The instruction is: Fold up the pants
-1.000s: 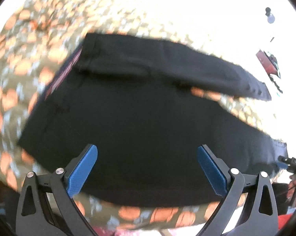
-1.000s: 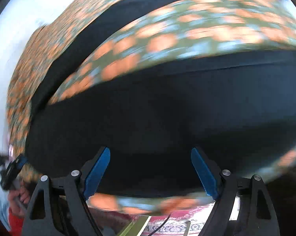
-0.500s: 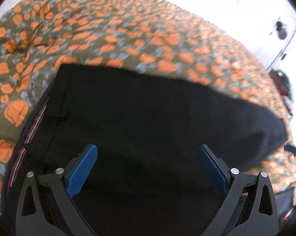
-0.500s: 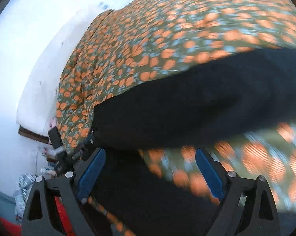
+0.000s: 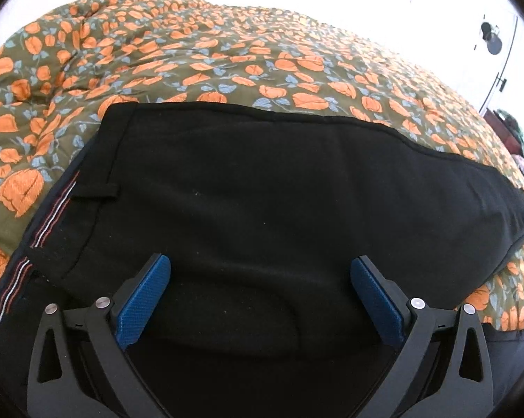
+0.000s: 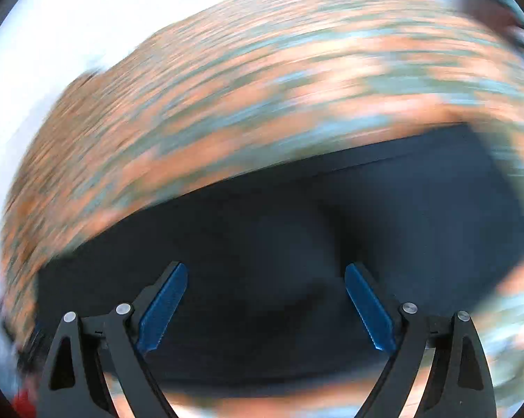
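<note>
Your pants (image 5: 269, 188) lie flat on the bed, on a quilt (image 5: 227, 59) printed with orange flowers and blue leaves on olive green. They are black and folded lengthwise, one leg laid over the other. In the left wrist view the waistband (image 5: 49, 219) sits at the left, its inner lining showing red and white stripes, and a belt loop (image 5: 94, 193) lies across the top layer just beside it. The legs run off to the right and narrow toward the hem near the quilt's right edge. A soft rounded crease bulges in the cloth just ahead of the fingers.

Your left gripper (image 5: 261, 299) hangs over the near part of the pants, tilted down at them. Its blue fingers (image 5: 143, 299) stand wide apart with only flat cloth showing between them; nothing is gripped.

Your right gripper (image 6: 266, 310) is over the pants (image 6: 297, 244) too. Its view is smeared with motion blur, so the quilt (image 6: 227, 87) reads only as orange and blue streaks. Its fingers (image 6: 162, 308) have just been opening and now stand wide, with dark cloth seen between them but nothing pinched.
</note>
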Tool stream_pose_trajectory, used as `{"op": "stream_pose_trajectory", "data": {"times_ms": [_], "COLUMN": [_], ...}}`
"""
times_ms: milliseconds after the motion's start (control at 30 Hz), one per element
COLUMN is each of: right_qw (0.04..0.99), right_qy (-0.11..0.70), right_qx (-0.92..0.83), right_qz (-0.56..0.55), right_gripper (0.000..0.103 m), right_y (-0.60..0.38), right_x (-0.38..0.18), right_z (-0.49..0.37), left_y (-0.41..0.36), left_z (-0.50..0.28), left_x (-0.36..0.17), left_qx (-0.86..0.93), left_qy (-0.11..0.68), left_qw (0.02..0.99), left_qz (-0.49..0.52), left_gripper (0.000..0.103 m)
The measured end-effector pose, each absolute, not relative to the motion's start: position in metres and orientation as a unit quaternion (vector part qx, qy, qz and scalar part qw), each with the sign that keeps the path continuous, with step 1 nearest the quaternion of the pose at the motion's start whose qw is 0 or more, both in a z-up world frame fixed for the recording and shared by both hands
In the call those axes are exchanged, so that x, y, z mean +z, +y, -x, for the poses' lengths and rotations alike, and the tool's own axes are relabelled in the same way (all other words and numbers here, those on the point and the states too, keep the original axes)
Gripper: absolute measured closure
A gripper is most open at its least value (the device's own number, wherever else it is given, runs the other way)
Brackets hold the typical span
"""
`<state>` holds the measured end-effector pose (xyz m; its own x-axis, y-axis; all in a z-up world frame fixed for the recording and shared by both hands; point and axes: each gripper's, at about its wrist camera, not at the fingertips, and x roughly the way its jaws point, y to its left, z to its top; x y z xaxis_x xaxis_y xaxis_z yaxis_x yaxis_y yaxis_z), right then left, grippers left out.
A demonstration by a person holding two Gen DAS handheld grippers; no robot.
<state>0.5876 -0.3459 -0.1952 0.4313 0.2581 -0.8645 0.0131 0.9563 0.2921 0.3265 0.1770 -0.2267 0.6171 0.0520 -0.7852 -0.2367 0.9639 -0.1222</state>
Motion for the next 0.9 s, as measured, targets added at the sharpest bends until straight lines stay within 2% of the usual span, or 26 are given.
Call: {"op": "stream_pose_trajectory", "data": {"times_ms": [33, 67, 133, 233, 267, 333, 367, 400, 467, 600, 733, 800, 900], "right_qw": [0.834, 0.831, 0.84, 0.855, 0.855, 0.849, 0.84, 0.83, 0.823, 0.879, 0.911, 0.911, 0.895], "right_qy": [0.535, 0.54, 0.519, 0.493, 0.495, 0.511, 0.531, 0.547, 0.562, 0.476, 0.395, 0.391, 0.435], "right_qx": [0.034, -0.011, -0.063, -0.051, -0.039, -0.013, -0.008, -0.008, -0.019, 0.028, 0.084, 0.09, 0.069], "right_qz": [-0.13, -0.132, -0.142, -0.156, -0.152, -0.131, -0.115, -0.108, -0.077, -0.008, 0.088, 0.093, 0.068], "right_gripper": [0.011, 0.016, 0.016, 0.017, 0.022, 0.036, 0.05, 0.076, 0.097, 0.098, 0.099, 0.1, 0.1], "right_y": [-0.374, -0.406, -0.454, -0.469, -0.46, -0.443, -0.43, -0.427, -0.421, -0.393, -0.374, -0.382, -0.401], "right_x": [-0.197, -0.199, -0.19, -0.177, -0.178, -0.185, -0.194, -0.202, -0.209, -0.151, -0.091, -0.087, -0.115], "right_z": [-0.591, -0.595, -0.594, -0.605, -0.611, -0.628, -0.637, -0.643, -0.644, -0.588, -0.464, -0.391, -0.316], "left_y": [0.176, 0.174, 0.172, 0.171, 0.17, 0.169, 0.17, 0.169, 0.168, 0.169, 0.168, 0.169, 0.169], "left_z": [-0.327, -0.327, -0.327, -0.329, -0.329, -0.329, -0.329, -0.33, -0.33, -0.33, -0.331, -0.332, -0.335], "left_x": [-0.227, -0.228, -0.229, -0.232, -0.232, -0.232, -0.233, -0.233, -0.233, -0.233, -0.233, -0.232, -0.227], "left_qx": [0.081, 0.083, 0.087, 0.092, 0.094, 0.095, 0.095, 0.094, 0.094, 0.094, 0.095, 0.095, 0.094], "left_qy": [0.43, 0.43, 0.429, 0.427, 0.427, 0.428, 0.428, 0.428, 0.428, 0.428, 0.43, 0.435, 0.455], "left_qw": [0.893, 0.893, 0.894, 0.895, 0.895, 0.894, 0.894, 0.894, 0.894, 0.894, 0.893, 0.891, 0.882], "left_qz": [0.105, 0.103, 0.099, 0.094, 0.091, 0.089, 0.09, 0.091, 0.091, 0.09, 0.089, 0.088, 0.084], "left_gripper": [0.0, 0.0, 0.0, 0.0, 0.0, 0.0, 0.0, 0.001, 0.001, 0.001, 0.001, 0.001, 0.001]}}
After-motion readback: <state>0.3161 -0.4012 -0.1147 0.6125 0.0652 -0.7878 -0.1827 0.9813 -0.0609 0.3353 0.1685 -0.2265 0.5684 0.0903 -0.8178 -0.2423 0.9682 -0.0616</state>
